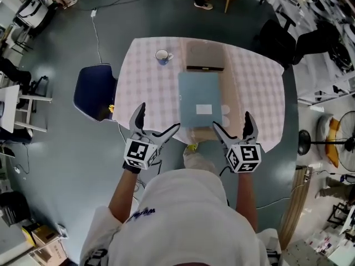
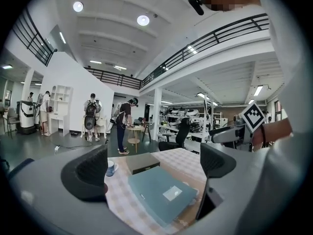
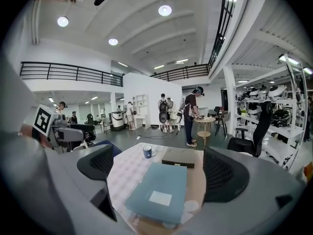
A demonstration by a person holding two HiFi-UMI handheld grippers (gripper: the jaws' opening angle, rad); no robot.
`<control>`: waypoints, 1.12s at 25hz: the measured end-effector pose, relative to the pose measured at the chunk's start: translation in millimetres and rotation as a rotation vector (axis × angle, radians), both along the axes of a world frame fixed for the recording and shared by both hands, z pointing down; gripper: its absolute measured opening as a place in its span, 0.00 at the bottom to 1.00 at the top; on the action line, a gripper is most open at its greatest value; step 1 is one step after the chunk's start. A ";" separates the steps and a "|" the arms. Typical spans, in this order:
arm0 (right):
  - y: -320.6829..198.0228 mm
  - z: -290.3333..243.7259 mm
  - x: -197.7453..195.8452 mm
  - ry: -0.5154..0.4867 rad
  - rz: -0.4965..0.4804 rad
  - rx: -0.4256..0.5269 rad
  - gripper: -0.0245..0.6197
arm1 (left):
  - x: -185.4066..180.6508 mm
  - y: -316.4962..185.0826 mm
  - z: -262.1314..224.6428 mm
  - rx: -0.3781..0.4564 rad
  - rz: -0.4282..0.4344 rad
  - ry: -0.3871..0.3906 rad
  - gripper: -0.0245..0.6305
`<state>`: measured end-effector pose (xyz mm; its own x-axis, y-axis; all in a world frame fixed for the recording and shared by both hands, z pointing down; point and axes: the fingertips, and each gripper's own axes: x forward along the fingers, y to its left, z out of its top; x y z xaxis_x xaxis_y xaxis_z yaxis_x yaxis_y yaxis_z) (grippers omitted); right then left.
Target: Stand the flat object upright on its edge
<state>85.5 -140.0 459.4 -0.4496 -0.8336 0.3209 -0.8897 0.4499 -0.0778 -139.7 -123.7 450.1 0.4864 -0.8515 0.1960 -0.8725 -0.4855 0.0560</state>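
the flat blue-grey rectangular object [image 1: 201, 100] lies face up near the middle of the table with the pink-and-white checked cloth [image 1: 150, 87], a bit toward its near edge. it sits on a brown cardboard sheet [image 1: 231, 87]. it has a small white rectangular label [image 1: 204, 109], but any writing on it is too small to read. the surface looks smooth and matte, with squared corners.

toward the far edge there's a low, dark, flat box [image 1: 205, 65] just beyond the flat object, and a blue-and-white mug [image 1: 162, 56] to its left.

the left gripper [image 1: 159, 117] and right gripper [image 1: 232, 120] hover side by side at the table's near edge, either side of the object's near end, not touching it. both have their jaws spread wide with nothing held. each carries a cube of black-and-white square markers. the forearms are bare and reach straight forward.
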 end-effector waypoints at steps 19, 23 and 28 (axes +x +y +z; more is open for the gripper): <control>-152.1 63.7 19.1 0.005 -0.051 -0.129 0.91 | 4.1 -141.9 70.7 -0.138 -0.061 0.034 0.93; -166.7 75.0 15.1 0.022 -0.048 -0.162 0.91 | 0.5 -155.3 85.1 -0.162 -0.064 0.072 0.92; -187.9 94.4 8.4 0.034 -0.043 -0.193 0.90 | -6.7 -175.4 113.7 -0.232 -0.065 0.098 0.92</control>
